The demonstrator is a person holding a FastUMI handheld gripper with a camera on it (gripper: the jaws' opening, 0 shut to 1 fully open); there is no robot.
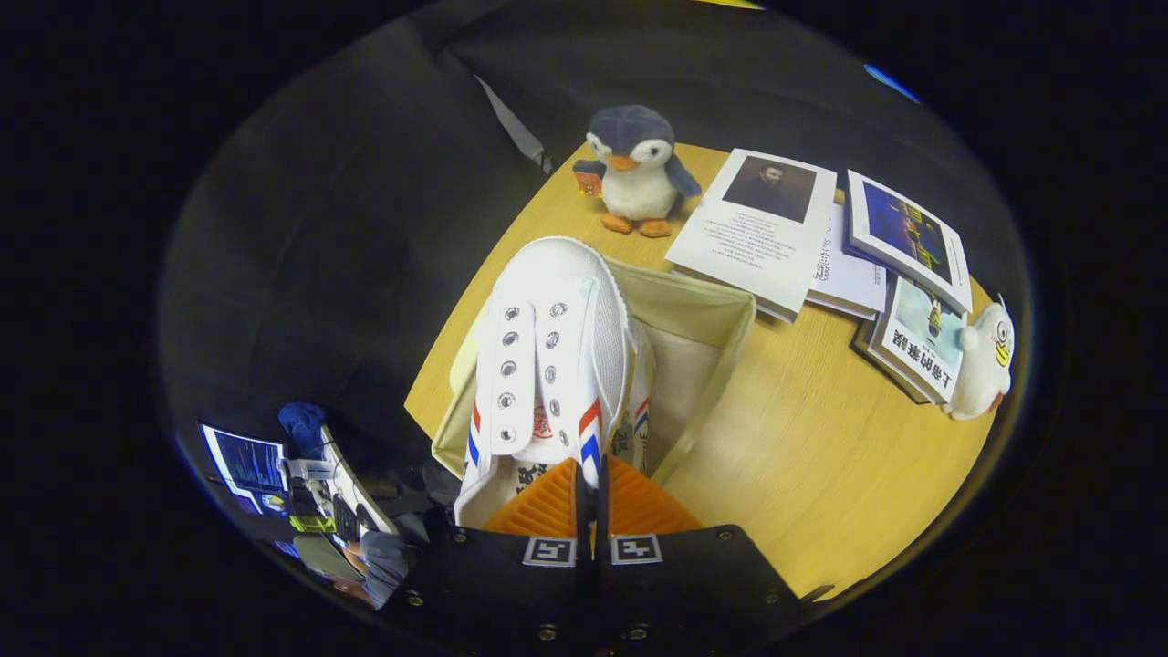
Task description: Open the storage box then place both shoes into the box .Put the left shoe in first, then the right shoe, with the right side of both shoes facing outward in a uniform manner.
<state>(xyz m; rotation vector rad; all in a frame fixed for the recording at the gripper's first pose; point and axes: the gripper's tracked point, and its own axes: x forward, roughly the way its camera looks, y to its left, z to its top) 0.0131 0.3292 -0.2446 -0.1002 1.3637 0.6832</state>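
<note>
My gripper (591, 479) is shut on the rim of a white canvas shoe (547, 347) with red and blue side stripes. The shoe points away from me, toe up, over the open beige fabric storage box (721, 315). Its thin side wall is pinched between the two fingers (538, 506). Just right of it, inside the box, shows a strip of a second white shoe (641, 411) with the same stripes; the rest of that one is hidden behind the held shoe. The box stands on a round wooden table (821, 456) near its left edge.
A plush penguin (636, 169) stands beyond the box. Several books and booklets (757, 228) lie to the right of it, with a small white plush toy (985, 360) at the table's right edge. Below the table's left edge are a screen and desk clutter (301, 484).
</note>
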